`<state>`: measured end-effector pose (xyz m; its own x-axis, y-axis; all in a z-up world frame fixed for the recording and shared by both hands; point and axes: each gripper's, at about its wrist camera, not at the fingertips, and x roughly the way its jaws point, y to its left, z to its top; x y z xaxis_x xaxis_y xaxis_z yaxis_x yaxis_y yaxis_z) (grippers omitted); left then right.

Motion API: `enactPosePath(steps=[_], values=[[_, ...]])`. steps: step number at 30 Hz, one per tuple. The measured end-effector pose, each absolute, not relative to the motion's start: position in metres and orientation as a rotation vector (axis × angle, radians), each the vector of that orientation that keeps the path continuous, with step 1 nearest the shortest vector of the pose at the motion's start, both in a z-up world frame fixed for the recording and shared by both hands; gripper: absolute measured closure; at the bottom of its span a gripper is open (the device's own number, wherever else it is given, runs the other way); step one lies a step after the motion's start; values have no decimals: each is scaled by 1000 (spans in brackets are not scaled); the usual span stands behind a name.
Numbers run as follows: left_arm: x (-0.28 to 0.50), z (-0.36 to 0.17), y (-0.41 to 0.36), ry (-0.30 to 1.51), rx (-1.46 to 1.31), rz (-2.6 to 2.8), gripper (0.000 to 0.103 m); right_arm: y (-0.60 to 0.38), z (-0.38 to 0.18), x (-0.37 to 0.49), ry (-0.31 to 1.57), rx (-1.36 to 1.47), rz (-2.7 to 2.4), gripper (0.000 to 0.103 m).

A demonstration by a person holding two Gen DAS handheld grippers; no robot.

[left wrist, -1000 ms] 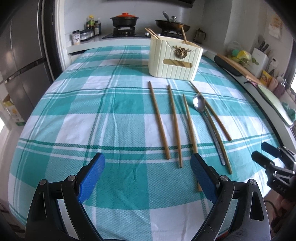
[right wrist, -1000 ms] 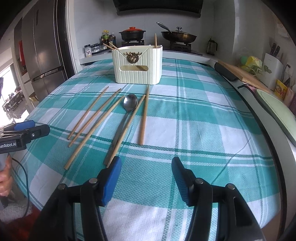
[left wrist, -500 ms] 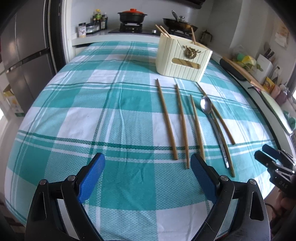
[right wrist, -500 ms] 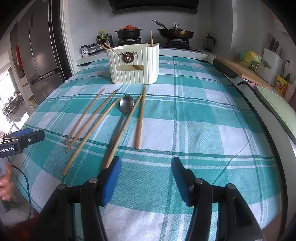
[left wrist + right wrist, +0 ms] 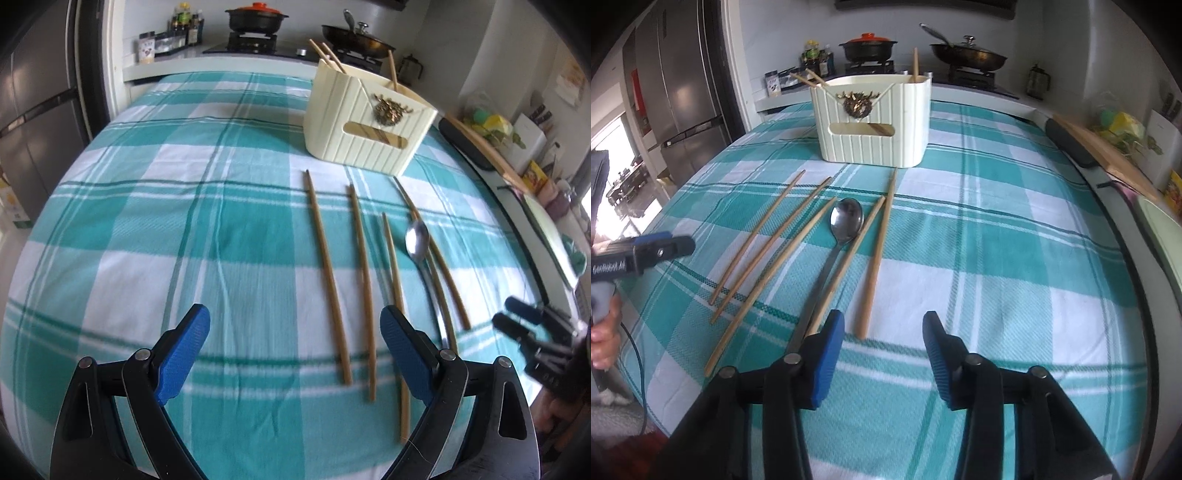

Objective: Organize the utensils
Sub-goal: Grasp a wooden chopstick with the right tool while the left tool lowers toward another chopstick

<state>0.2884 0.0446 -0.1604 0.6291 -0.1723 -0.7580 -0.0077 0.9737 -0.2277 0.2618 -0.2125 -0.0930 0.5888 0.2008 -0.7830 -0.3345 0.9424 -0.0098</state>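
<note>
**Bamboo chopsticks and steel spoon laid out before cream holder**

Teal-and-white checked tablecloth [image 5: 1015,258] covers the table. On it, at the far side: one cream ribbed utensil holder [image 5: 873,120], upright, with a slot handle and a brown ornament on its front; several chopstick ends stand up out of its top.

In front of the holder, flat on the cloth: five loose bamboo chopsticks [image 5: 875,254], lying roughly parallel and fanned, none inside the holder. One metal spoon [image 5: 846,221] lies among them, bowl toward the holder, with a chopstick running close along its handle.

Left gripper [image 5: 295,350]: blue pads wide apart, nothing between them, above the cloth near the chopsticks' near ends; one chopstick passes under its right-hand pad.

Right gripper [image 5: 884,354]: jaws have just been narrowing, yet a clear gap remains and nothing is gripped. The near end of one chopstick lies just ahead of that gap; the spoon handle runs behind its left-hand pad.

Background: stove with a black pot [image 5: 868,46] and a pan [image 5: 967,57].
</note>
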Motion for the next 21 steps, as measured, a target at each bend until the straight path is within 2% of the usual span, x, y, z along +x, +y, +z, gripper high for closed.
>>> enactPosePath(steps=[7, 14, 16, 19, 21], values=[[328, -170, 38, 904, -195, -72, 10, -202, -104, 287, 918, -160, 333, 68], [352, -186, 28, 940, -147, -35, 14, -191, -117, 305, 945, -192, 333, 73], [354, -189, 22, 946, -112, -27, 18, -189, -122, 308, 958, -199, 338, 87], [356, -193, 15, 955, -69, -21, 31, -189, -123, 308, 955, -205, 337, 95], [354, -193, 11, 947, -31, -8, 51, -191, -123, 306, 957, -199, 331, 95]])
